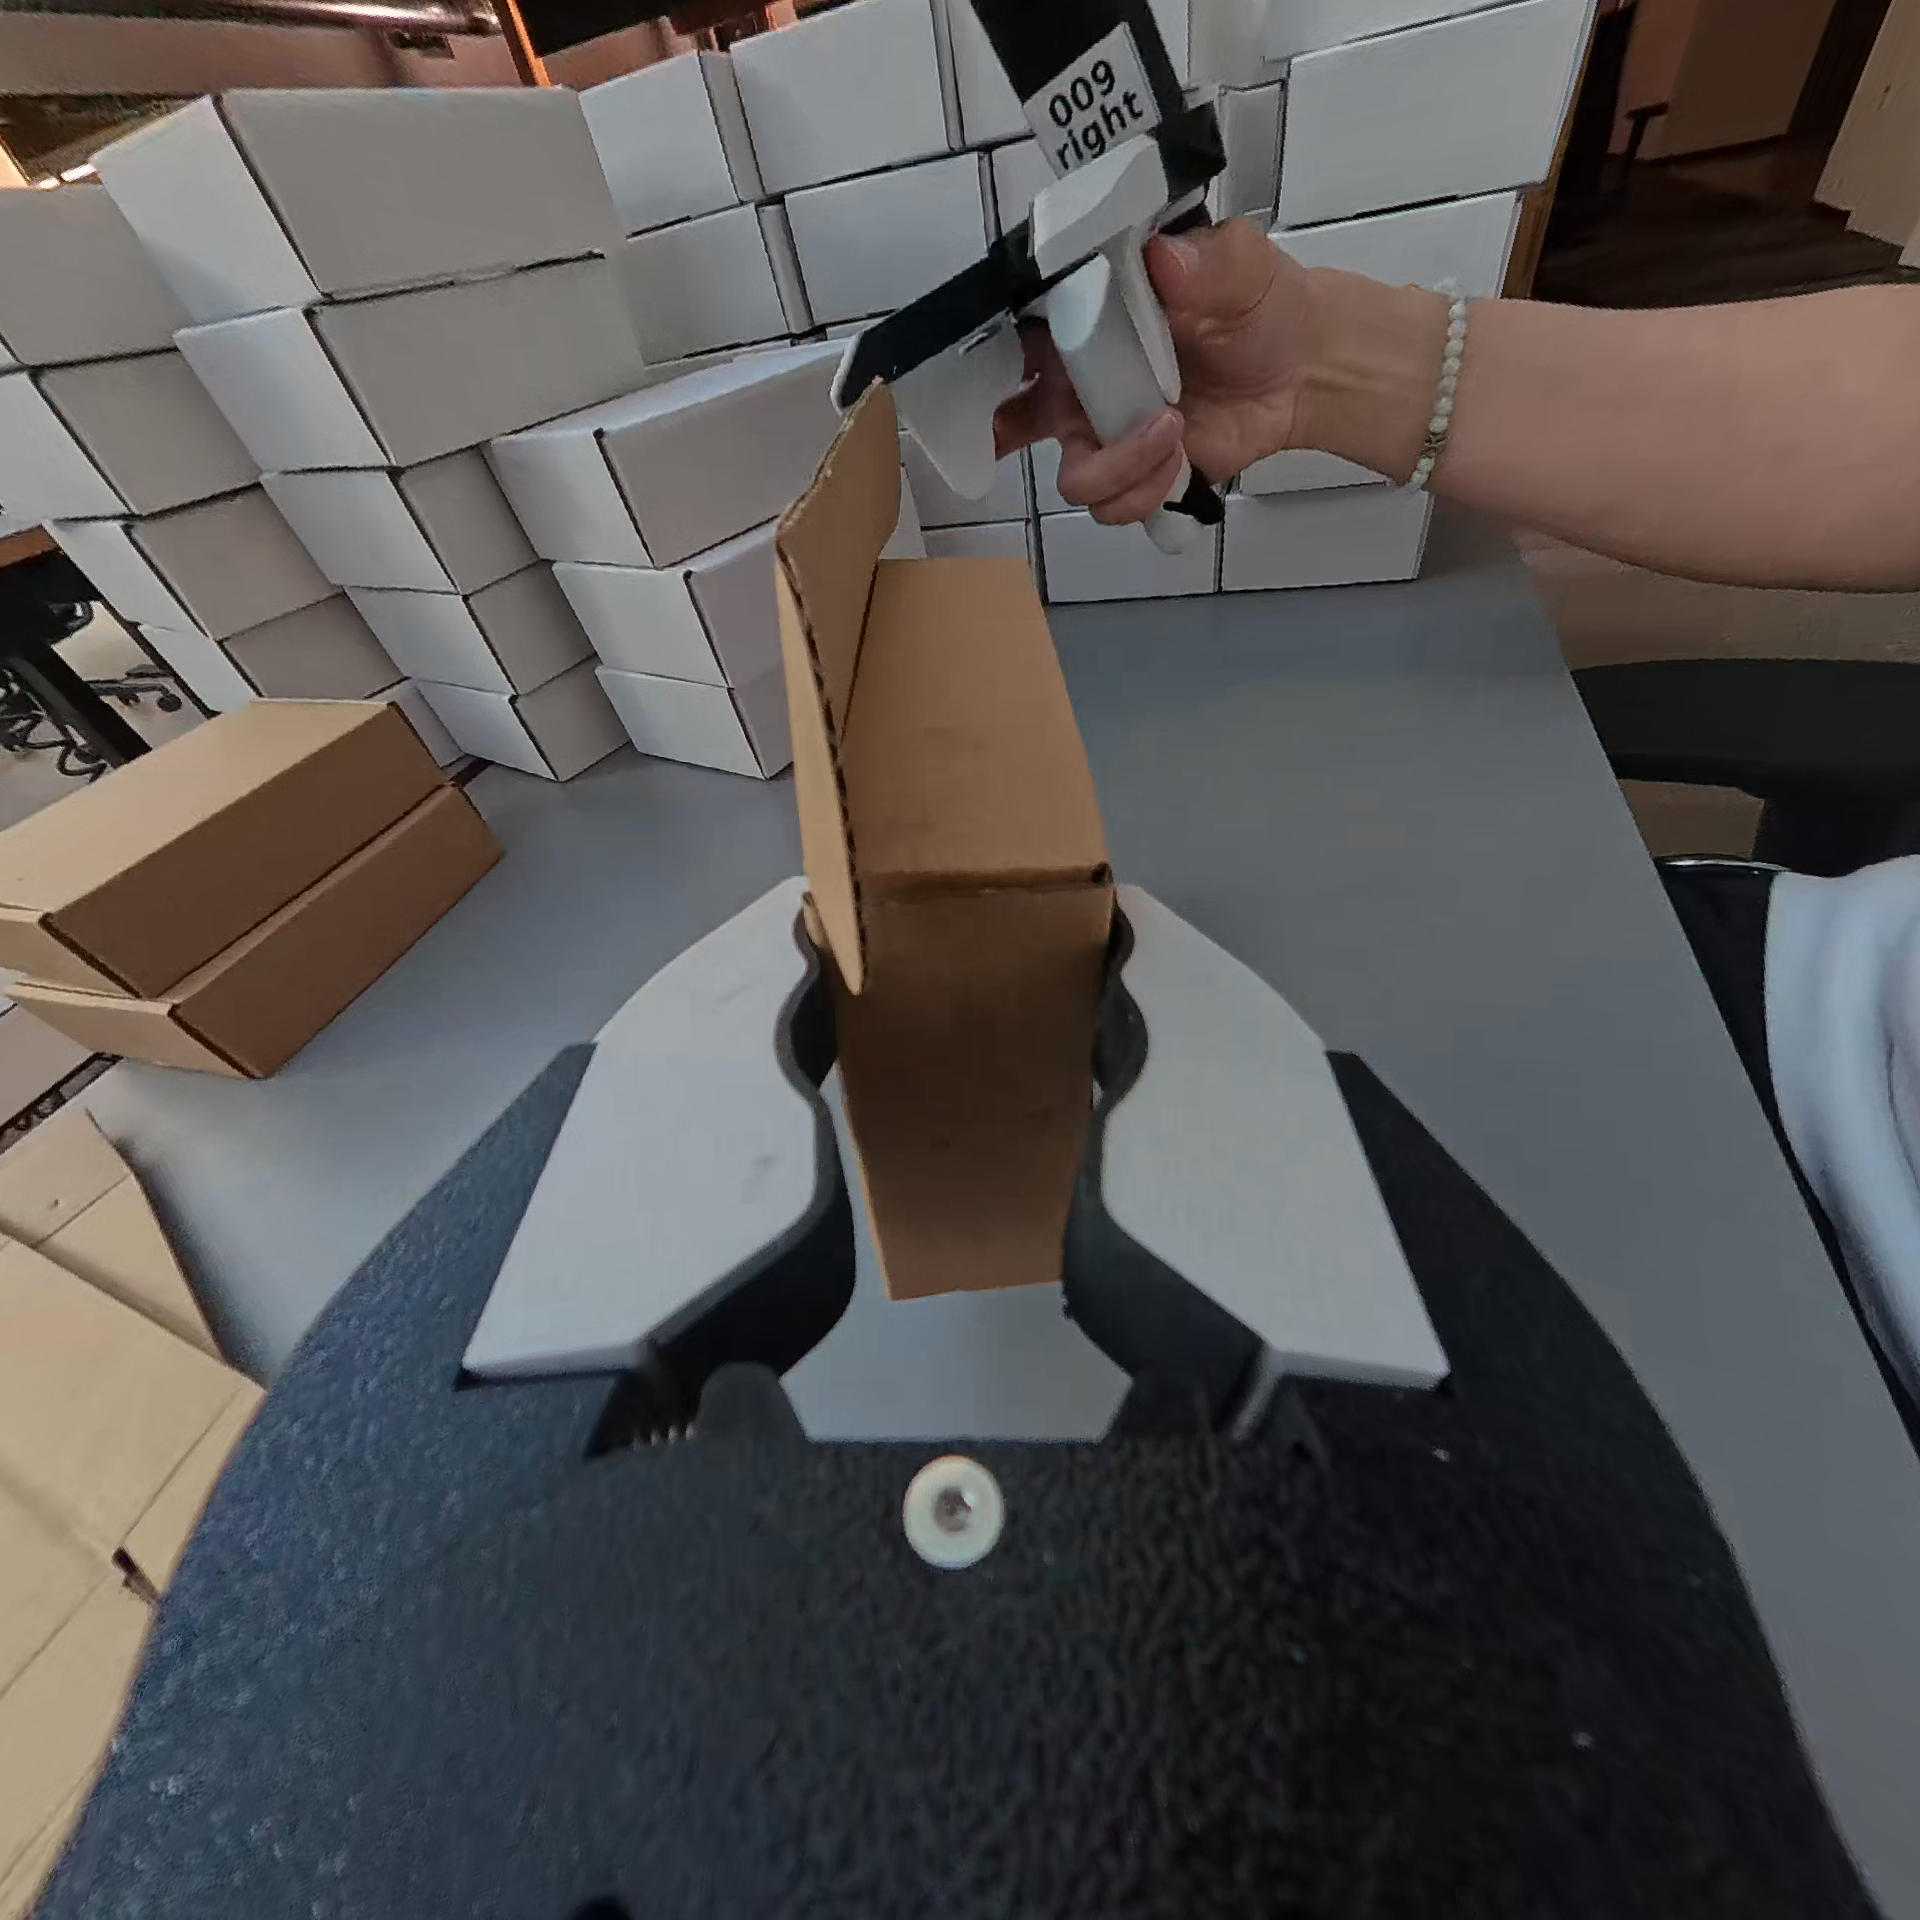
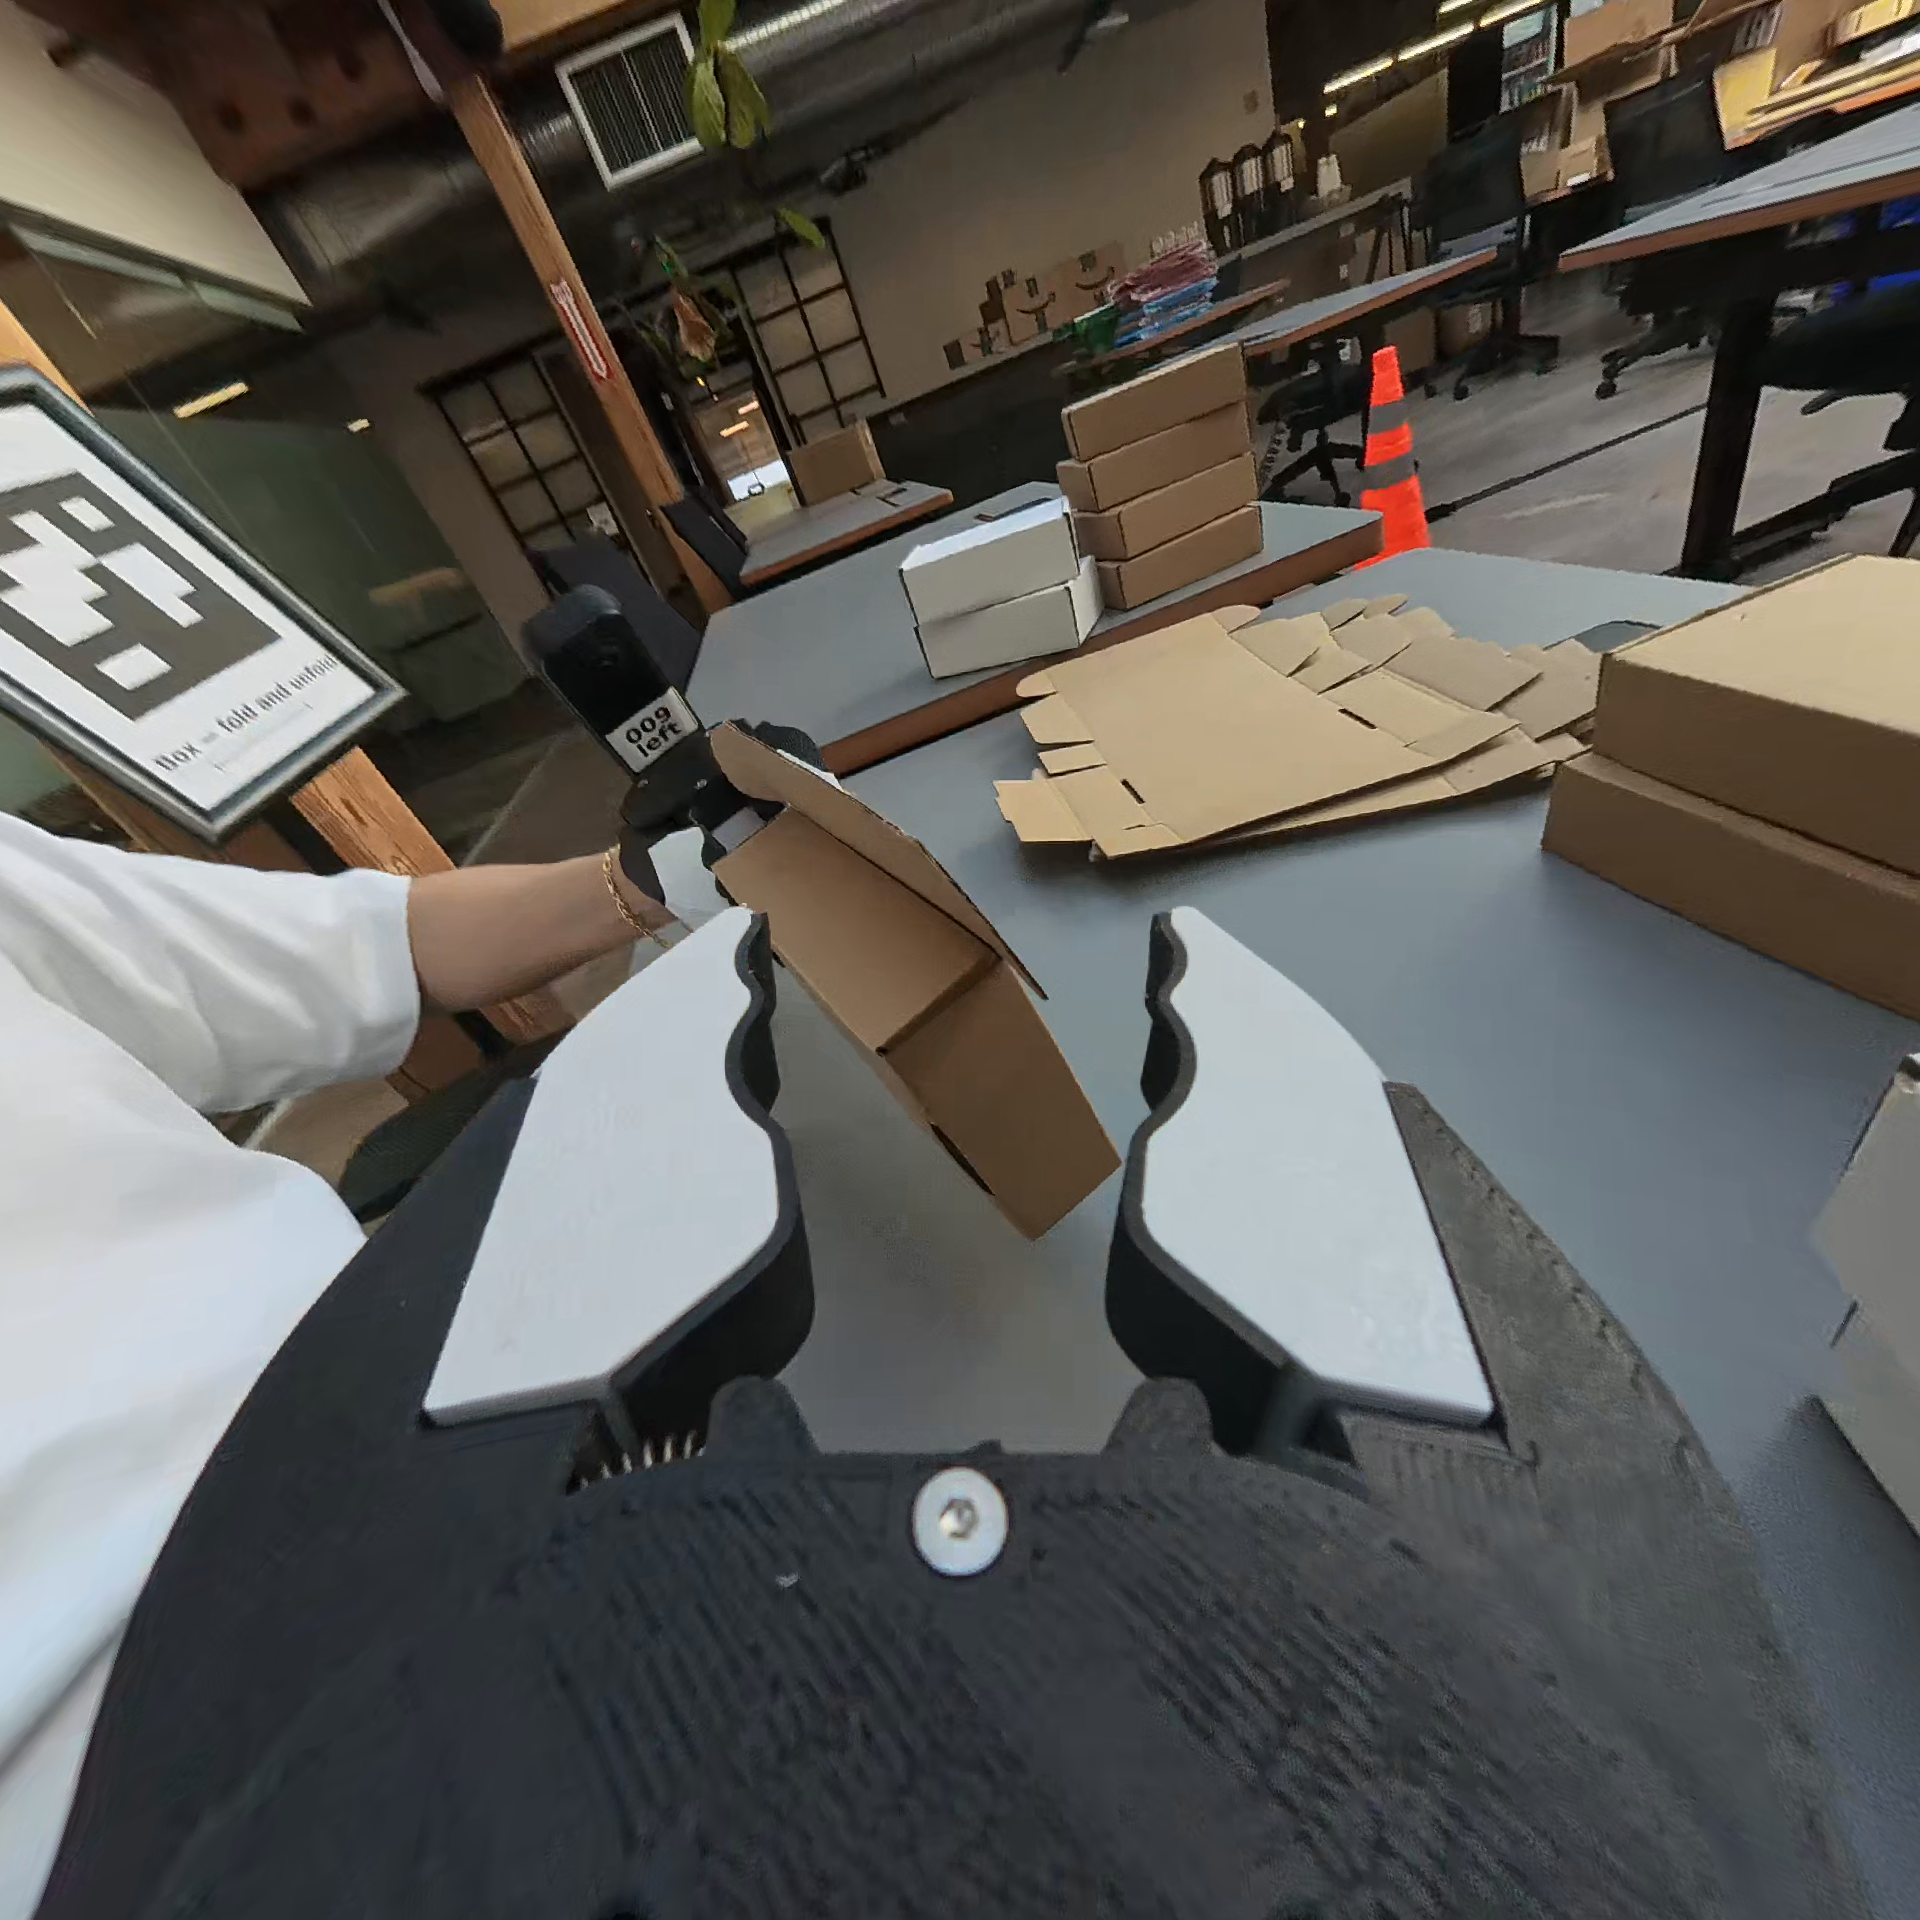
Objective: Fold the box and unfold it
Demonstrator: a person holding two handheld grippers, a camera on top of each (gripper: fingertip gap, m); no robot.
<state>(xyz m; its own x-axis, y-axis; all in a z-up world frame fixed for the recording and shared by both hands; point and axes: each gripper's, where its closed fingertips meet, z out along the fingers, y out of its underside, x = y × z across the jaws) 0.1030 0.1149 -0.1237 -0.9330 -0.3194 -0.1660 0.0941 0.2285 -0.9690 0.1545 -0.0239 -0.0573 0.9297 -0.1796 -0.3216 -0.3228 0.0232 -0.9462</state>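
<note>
Left tool up close: white fingers with black inner pads clamp both sides of the brown box, held in the air above the grey bench. Box is folded up, lid flap standing open along its left edge; from this side nothing of its inside shows. In the right wrist view the same box hangs tilted, open side toward the camera, lid partly raised, inner walls bare cardboard, no contents visible. The left tool grips it at the far end there.

Right tool: fingers spread wide, nothing between them, box corner sits just ahead of the gap, not touching as far as can be told. From the left wrist view the right tool is above and behind the lid flap's top edge, a hand with a bead bracelet on its handle.

Bench load: flat unfolded brown blanks in a loose pile, two closed brown boxes stacked at right, two closed white boxes stacked farther back, a stack of four brown boxes behind them. Left wrist view: wall of stacked white boxes at the bench's far side, two brown boxes stacked at left. All closed, contents cannot be told.
</note>
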